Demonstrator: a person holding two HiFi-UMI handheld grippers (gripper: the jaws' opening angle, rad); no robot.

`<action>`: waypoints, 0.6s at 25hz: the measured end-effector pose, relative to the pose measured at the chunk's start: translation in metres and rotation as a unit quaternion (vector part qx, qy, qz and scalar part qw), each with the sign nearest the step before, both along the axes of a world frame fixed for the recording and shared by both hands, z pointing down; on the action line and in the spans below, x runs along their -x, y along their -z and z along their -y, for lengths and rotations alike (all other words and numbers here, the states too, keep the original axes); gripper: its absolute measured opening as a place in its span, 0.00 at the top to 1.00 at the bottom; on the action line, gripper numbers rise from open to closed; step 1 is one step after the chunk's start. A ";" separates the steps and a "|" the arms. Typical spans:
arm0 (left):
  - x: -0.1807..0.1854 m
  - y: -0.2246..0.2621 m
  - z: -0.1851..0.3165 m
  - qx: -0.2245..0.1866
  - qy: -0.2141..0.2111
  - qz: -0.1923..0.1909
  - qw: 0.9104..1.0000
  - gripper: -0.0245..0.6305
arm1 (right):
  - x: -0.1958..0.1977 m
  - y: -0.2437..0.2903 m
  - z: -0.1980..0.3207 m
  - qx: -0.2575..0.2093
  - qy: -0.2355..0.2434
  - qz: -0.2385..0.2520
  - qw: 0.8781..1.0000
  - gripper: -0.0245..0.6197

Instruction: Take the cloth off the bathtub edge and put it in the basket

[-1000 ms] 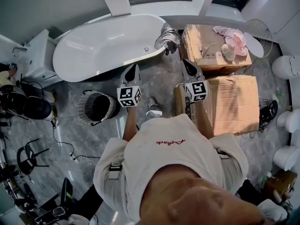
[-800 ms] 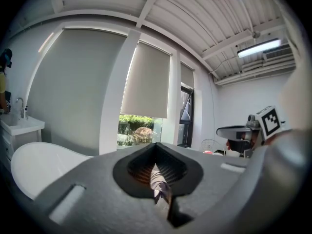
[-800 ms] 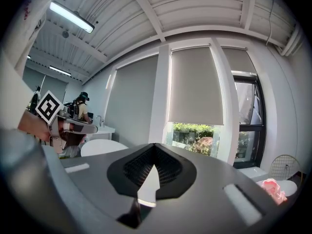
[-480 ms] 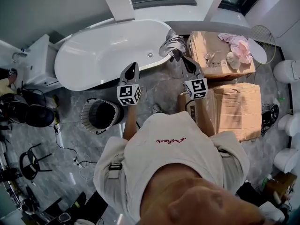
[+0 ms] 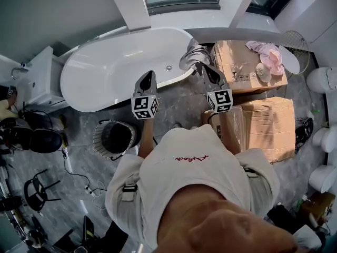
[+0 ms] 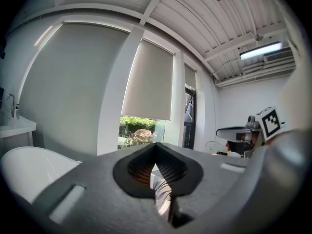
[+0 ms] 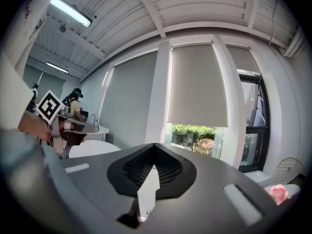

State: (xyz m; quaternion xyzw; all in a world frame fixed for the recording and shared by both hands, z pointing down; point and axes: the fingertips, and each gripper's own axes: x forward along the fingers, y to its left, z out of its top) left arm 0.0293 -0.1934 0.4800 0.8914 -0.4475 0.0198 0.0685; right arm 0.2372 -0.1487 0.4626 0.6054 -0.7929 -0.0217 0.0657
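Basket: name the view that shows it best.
The head view: the basket sits beside the bathtub, seen from above with its dark inside open to the camera. Neither gripper view shows it.

The left forearm and right forearm reach forward from lower centre of the head view. At mid-frame the left gripper points up-frame, jaws pressed together and empty. The right gripper, just to its right, is likewise closed and empty.
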 end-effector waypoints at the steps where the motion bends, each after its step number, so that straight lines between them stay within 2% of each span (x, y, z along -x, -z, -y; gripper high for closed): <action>1: 0.000 -0.001 0.004 0.001 -0.001 0.000 1.000 0.96 | 0.000 -0.001 0.003 0.001 -0.001 0.000 1.000 0.95; 15: -0.015 -0.013 0.036 0.010 -0.025 0.003 1.000 0.96 | -0.011 -0.016 0.025 0.012 -0.024 0.006 1.000 0.95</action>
